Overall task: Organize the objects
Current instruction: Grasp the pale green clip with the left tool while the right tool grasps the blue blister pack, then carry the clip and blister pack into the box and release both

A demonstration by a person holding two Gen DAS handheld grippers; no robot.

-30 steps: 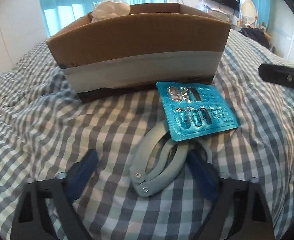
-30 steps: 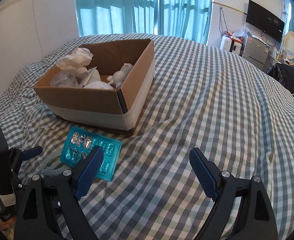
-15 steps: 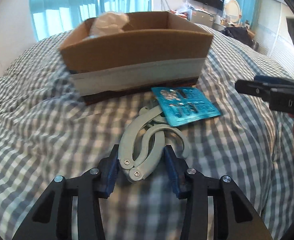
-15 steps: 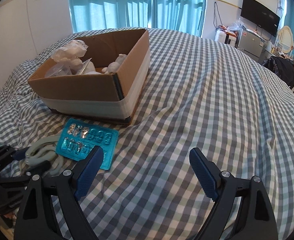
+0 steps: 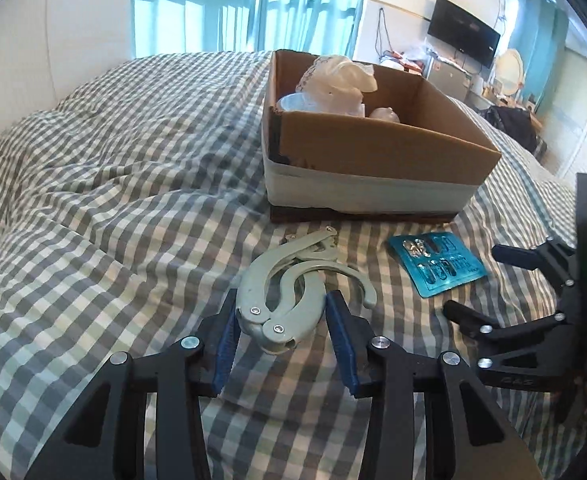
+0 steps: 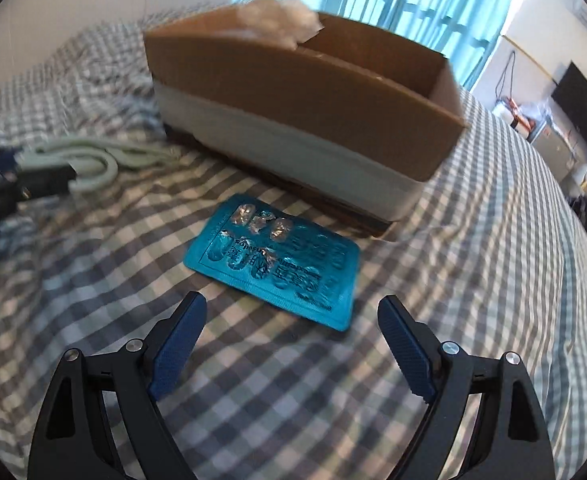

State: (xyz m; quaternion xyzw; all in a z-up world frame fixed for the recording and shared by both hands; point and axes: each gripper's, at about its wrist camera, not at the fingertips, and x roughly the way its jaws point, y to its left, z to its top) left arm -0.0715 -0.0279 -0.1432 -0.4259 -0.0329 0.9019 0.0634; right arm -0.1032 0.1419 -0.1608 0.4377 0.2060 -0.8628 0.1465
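Clamping the hinged end of a pale grey-green metal plier-like tool (image 5: 289,292) between its blue pads, the left gripper (image 5: 281,334) sits low over the grey-and-white checked bed cover (image 5: 113,208), its jaws drawn narrow against the tool's riveted joint; whether the tool is lifted or resting on the cloth cannot be told. The tool's curved arms point away toward an open brown cardboard box with a broad white band round its lower half (image 5: 373,168), which stands on the bed just beyond it and holds crumpled clear plastic bags and whitish items (image 5: 337,80). To the right of the tool, lying flat on the cover and apart from it, is a teal foil blister pack of tablets (image 6: 277,256), several of its pockets torn open and silvery. The right gripper (image 6: 291,338) hovers close above the near edge of that pack with its jaws spread wide, a blue-padded finger on either side and nothing between them. From the right wrist view the tool and the left gripper show at the far left, blurred. Teal curtains (image 5: 229,4) cover the window behind the bed
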